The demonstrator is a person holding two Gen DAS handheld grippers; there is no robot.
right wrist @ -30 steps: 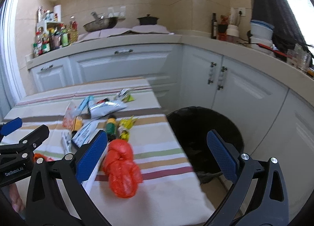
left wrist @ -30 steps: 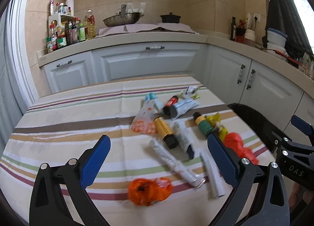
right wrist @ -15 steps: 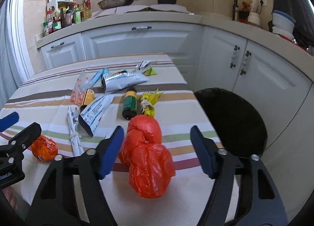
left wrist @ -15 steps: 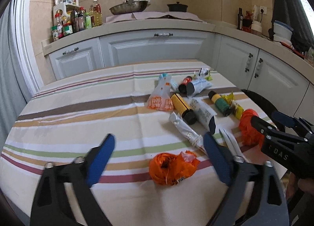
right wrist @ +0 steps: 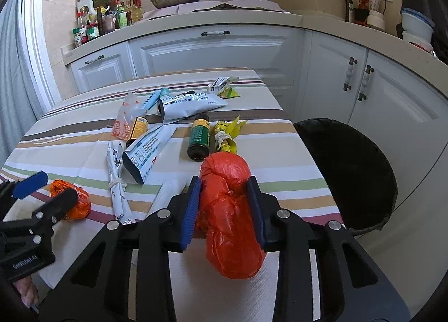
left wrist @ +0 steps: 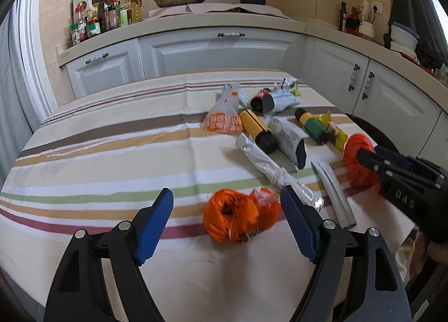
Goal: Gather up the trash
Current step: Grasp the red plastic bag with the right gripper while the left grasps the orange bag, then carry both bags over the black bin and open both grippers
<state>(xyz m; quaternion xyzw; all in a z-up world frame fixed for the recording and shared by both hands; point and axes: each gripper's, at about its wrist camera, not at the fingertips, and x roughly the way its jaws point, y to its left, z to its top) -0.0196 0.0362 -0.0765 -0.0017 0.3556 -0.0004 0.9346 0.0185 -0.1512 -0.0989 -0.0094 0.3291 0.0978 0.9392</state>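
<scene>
A: How many pieces of trash do we count on the striped tablecloth (left wrist: pixel 112 154)?

B: We count two knotted plastic bags: one red bag (right wrist: pixel 229 210) and one orange bag (left wrist: pixel 238 217). We see three small bottles: one with a yellow label (left wrist: pixel 256 130), one with a green label (left wrist: pixel 313 126), one with a red label (left wrist: pixel 259 98). There are two blue-white pouches (right wrist: pixel 148 151) (right wrist: pixel 190 105), one clear snack bag with orange print (left wrist: pixel 224 117), one long white wrapper tied with string (left wrist: pixel 268 166), one yellow wrapper (right wrist: pixel 226 134) and one white strip (left wrist: pixel 334 190). Some small packets lie at the far end; we cannot count them surely.

A: Where is the red bag relative to our right gripper (right wrist: pixel 224 207)?

B: It lies between the two fingers, near the right edge of the table. Both blue pads (right wrist: pixel 191 210) press on its sides, so we are pinching it. The black trash bin (right wrist: pixel 350 170) stands just beside the table, to the right.

A: And our left gripper (left wrist: pixel 226 215)?

B: Its fingers are spread wide. The orange bag lies on the cloth between the tips, closer to the right finger, and we cannot tell whether that finger touches it.
</scene>
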